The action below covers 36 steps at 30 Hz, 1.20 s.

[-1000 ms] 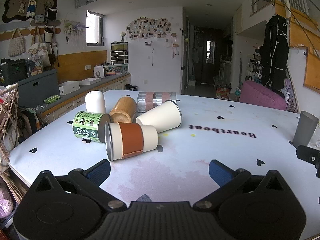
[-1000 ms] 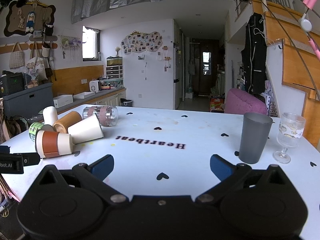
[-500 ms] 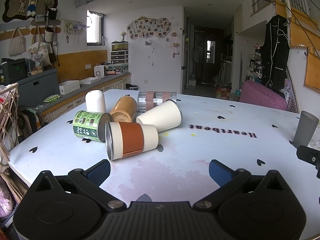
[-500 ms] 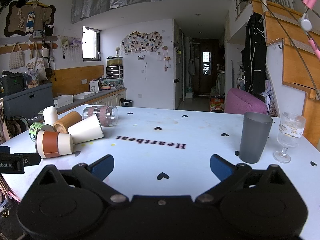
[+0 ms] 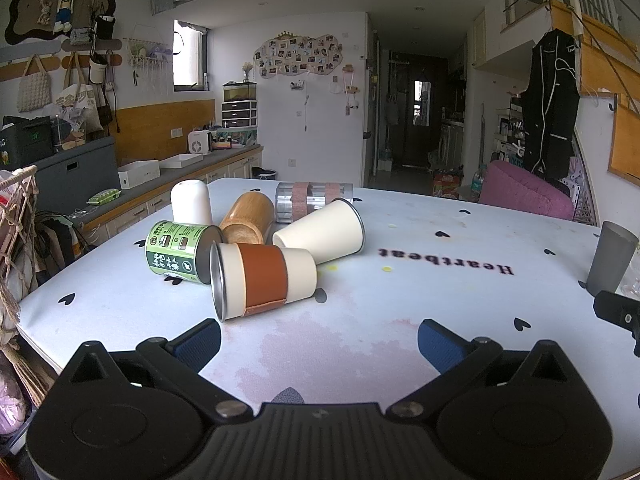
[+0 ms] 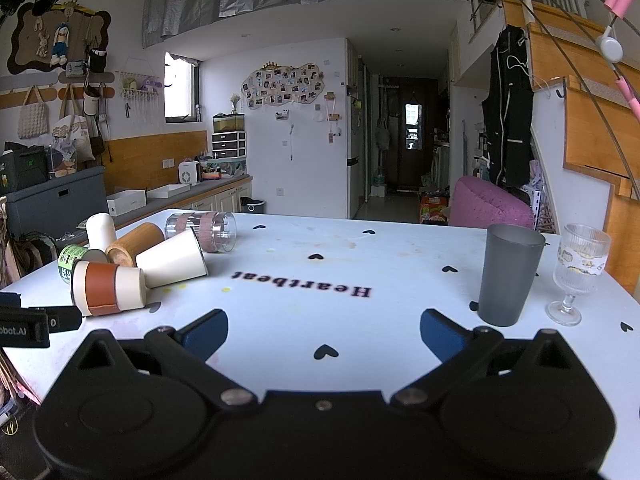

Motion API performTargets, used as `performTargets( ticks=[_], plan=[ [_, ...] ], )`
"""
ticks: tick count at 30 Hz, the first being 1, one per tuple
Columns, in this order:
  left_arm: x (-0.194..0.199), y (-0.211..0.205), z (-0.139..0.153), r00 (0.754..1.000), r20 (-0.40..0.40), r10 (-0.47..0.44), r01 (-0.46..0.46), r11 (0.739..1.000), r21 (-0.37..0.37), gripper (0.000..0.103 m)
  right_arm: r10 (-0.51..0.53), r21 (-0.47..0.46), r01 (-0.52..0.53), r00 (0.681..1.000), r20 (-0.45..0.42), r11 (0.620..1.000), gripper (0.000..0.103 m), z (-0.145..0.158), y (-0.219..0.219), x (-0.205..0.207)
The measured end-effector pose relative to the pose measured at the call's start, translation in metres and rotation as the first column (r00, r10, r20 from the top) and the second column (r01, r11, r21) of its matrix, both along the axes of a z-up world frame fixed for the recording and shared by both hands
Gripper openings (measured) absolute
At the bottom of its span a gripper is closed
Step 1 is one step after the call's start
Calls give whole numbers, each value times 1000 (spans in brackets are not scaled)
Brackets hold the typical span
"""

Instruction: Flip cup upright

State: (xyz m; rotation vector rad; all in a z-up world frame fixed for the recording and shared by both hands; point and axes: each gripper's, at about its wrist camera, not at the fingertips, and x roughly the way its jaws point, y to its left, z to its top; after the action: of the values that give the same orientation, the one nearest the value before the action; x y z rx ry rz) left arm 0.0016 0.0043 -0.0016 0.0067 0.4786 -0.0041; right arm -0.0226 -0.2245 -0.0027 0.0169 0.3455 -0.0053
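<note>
Honestly barely anything's different, just the left gripper [image 5: 319, 338] looks like it drifted a hair to its left, so the sleeved cup [image 5: 262, 280] sits slightly further right in view.

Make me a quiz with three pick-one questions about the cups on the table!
1. Where does the grey cup stand?
A. Beside the stemmed glass
B. Inside the green can
C. On the pink seat

2. What colour is the band on the nearest lying cup?
A. Blue
B. Brown
C. Yellow

3. How is the left hand-held gripper?
A. Shut on a cup
B. Open, holding nothing
C. Shut on a spoon

Answers: 1 A, the two stand side by side on the table. 2 B, a brown sleeve wraps its middle. 3 B, its blue pads sit wide apart over bare table.
</note>
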Motion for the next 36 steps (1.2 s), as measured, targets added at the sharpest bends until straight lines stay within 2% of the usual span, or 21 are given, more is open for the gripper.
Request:
performTargets(
  ticks=[12, 17, 21, 23, 25, 27, 30, 33, 36],
  plan=[
    [4, 5, -6, 1000, -9, 2, -2, 1000, -12, 103, -1, 0, 1, 1000, 0, 1000, 103, 1, 0, -1],
    [18, 12, -10, 998, -53, 37, -42, 994, -99, 103, -2, 3, 2, 1000, 2, 1000, 103, -3, -4, 2],
    [32, 23, -13, 995, -84, 63, -79, 973, -215, 103, -1, 3, 1, 1000, 2, 1000, 103, -4, -5, 3],
    [41, 29, -15, 992, -101, 74, -101, 949, -297, 103, -1, 3, 1, 1000, 2, 1000, 103, -4, -4, 3],
    [53, 37, -19, 988, -127, 91, -134, 912, -389, 102, 0, 4, 0, 1000, 2, 1000, 103, -2, -3, 2],
    [65, 45, -25, 982, -154, 113, -174, 863, -474, 102, 4, 4, -4, 1000, 3, 1000, 103, 0, -4, 2],
    [81, 55, -32, 964, -198, 178, -261, 777, -573, 101, 3, 9, -3, 1000, 4, 1000, 103, 3, -8, -5],
    [95, 64, -35, 929, -234, 286, -369, 698, -613, 98, 0, 14, 0, 1000, 5, 1000, 103, 2, -9, -5],
    [106, 70, -33, 883, -267, 387, -463, 616, -637, 98, -1, 21, 1, 1000, 3, 1000, 103, 1, -11, -5]
  ],
)
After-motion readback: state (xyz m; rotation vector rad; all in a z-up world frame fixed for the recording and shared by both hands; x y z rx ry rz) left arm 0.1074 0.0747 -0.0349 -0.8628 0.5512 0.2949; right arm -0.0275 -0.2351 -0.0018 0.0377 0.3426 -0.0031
